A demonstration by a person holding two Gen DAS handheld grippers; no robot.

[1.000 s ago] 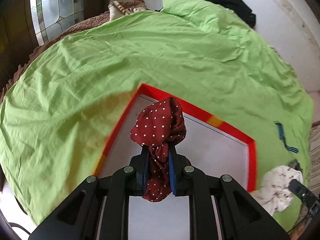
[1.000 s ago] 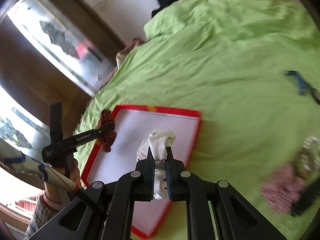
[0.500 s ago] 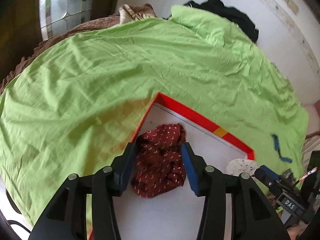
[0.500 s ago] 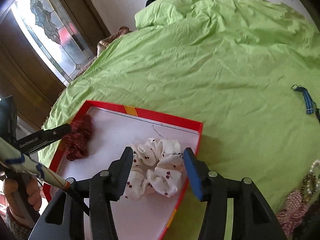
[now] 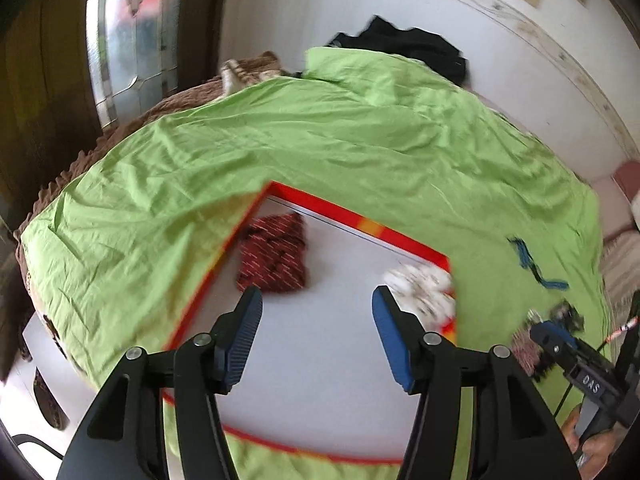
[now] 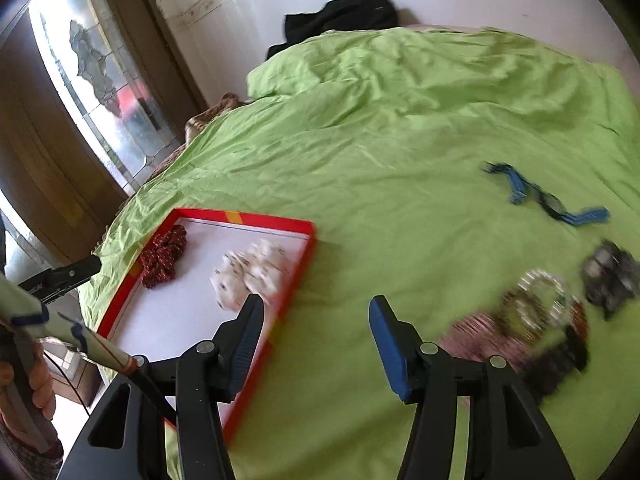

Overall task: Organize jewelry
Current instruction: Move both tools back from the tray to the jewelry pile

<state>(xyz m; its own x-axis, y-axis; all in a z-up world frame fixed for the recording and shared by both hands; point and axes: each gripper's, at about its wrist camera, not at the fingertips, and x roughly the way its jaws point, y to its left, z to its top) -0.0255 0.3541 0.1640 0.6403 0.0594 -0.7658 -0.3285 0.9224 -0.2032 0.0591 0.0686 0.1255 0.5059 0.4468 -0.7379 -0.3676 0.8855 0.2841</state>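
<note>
Across the bed lies a creased green sheet, with brown bedding showing at its far left edge and a black garment heaped against the white wall at the head. Left of the bed stands a dark wooden door with a leaded glass pane. On the sheet sits your red-rimmed tray with a white floor; the red dotted scrunchie lies in its far left corner and the white scrunchie near its right rim, the two apart. Your left hand-held gripper hangs over the tray, jaws opening, nothing between them. Your right hand-held gripper hangs over the sheet just right of the tray, jaws opening too and empty. Farther right on the sheet lie a blue strap and a blurred heap of jewelry, with a dark grey piece beside it.
</note>
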